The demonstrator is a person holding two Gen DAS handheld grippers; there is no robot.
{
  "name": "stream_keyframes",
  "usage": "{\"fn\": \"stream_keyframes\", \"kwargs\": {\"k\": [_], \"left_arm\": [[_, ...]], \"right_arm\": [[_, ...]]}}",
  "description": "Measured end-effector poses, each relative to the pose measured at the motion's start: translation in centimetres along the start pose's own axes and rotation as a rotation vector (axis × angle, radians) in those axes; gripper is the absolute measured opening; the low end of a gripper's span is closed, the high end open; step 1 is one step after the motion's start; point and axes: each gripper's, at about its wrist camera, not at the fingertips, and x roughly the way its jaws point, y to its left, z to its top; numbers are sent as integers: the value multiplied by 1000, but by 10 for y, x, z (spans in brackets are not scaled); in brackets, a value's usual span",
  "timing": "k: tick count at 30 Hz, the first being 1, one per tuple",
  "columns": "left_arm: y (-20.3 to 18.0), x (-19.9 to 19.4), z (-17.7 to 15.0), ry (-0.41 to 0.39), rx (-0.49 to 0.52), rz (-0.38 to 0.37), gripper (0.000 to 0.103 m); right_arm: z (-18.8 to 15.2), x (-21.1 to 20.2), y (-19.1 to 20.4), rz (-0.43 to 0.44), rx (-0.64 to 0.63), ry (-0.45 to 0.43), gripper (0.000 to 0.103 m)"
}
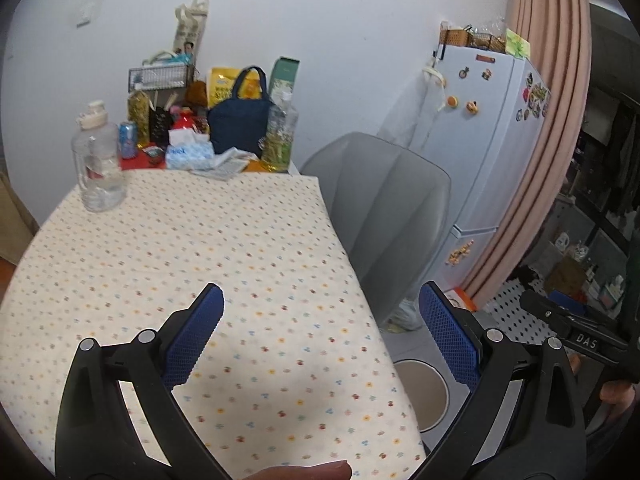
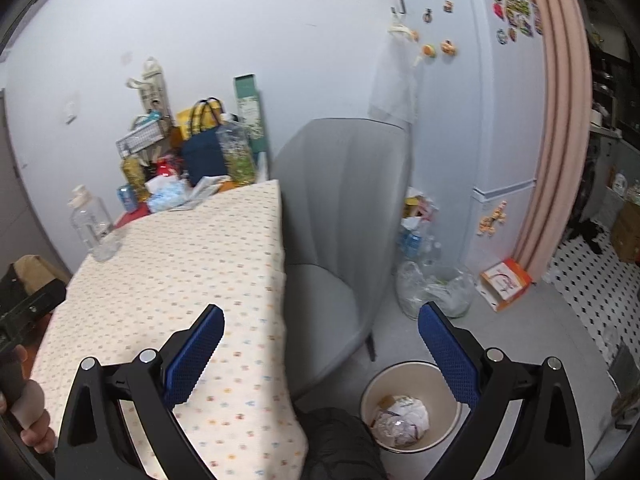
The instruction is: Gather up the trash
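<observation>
**Both grippers spread wide, bin on the floor**

The left hand-held gripper hangs released above the counter, past its right edge. The right hand-held gripper gapes empty over counter corner and floor. Crumpled trash lies in the round bin, partly hidden, beside the grey chair.

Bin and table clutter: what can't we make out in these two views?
- Bin, left wrist view: inside hidden by the table edge and the left gripper's finger.
- Bin, right wrist view: crumpled trash visible, items not identifiable; right gripper's finger covers the right rim.
- Clutter at the table's far end: labels too small, blurred.
- Clear bag on the floor, right wrist view: contents unclear.
</observation>
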Motion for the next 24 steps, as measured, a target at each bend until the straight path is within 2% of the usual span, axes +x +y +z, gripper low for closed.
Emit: {"fn": "stream_keyframes", "kwargs": {"k": [10,24], "left_arm": [[5,-34,1,-50,20,26,97],[18,-57,-4,-77,-9,62,97]], "right_arm": [[-3,-26,24,16,-58,-33,95],[-4,-43,30,51,-79,-63,95]]}}
